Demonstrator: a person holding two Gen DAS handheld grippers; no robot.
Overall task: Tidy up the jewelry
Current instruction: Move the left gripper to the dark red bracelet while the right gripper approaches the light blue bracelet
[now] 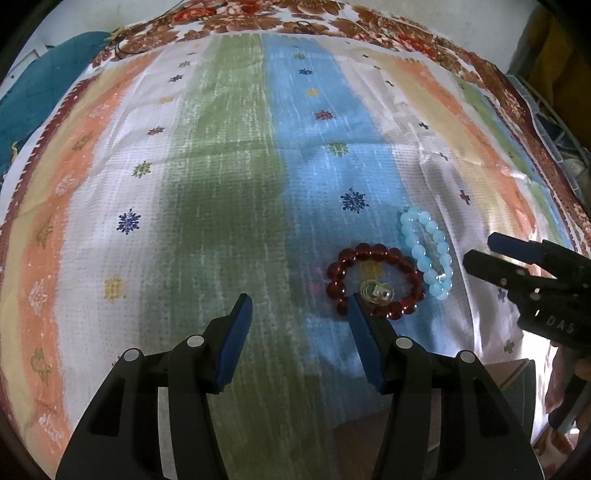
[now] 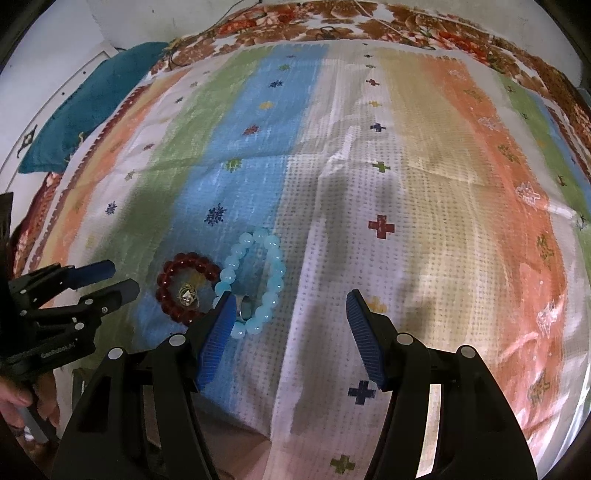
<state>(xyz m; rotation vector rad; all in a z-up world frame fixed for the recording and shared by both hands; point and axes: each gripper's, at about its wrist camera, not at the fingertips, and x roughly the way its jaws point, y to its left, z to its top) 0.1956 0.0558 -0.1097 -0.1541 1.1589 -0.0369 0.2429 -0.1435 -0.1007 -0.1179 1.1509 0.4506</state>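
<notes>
A dark red bead bracelet (image 1: 373, 280) (image 2: 184, 288) lies flat on the striped cloth (image 1: 221, 184) (image 2: 406, 184), with a small gold ring (image 1: 376, 291) (image 2: 187, 295) inside its loop. Touching its right side lies a light blue bead bracelet (image 1: 428, 254) (image 2: 255, 280), and a silver ring (image 2: 243, 308) rests inside that one. My left gripper (image 1: 301, 306) is open and empty, its right finger beside the red bracelet's near edge. My right gripper (image 2: 291, 302) is open and empty too, its left finger over the blue bracelet's near edge. Each gripper also shows in the other's view (image 1: 480, 251) (image 2: 122, 280).
A teal cloth (image 1: 48, 92) (image 2: 85, 110) lies at the far left past the striped cloth's edge. A floral brown border (image 1: 332, 18) (image 2: 369, 22) runs along the far side. A person's hand (image 2: 14, 402) holds the left gripper's handle. A brown surface (image 2: 243, 458) shows below the cloth's near edge.
</notes>
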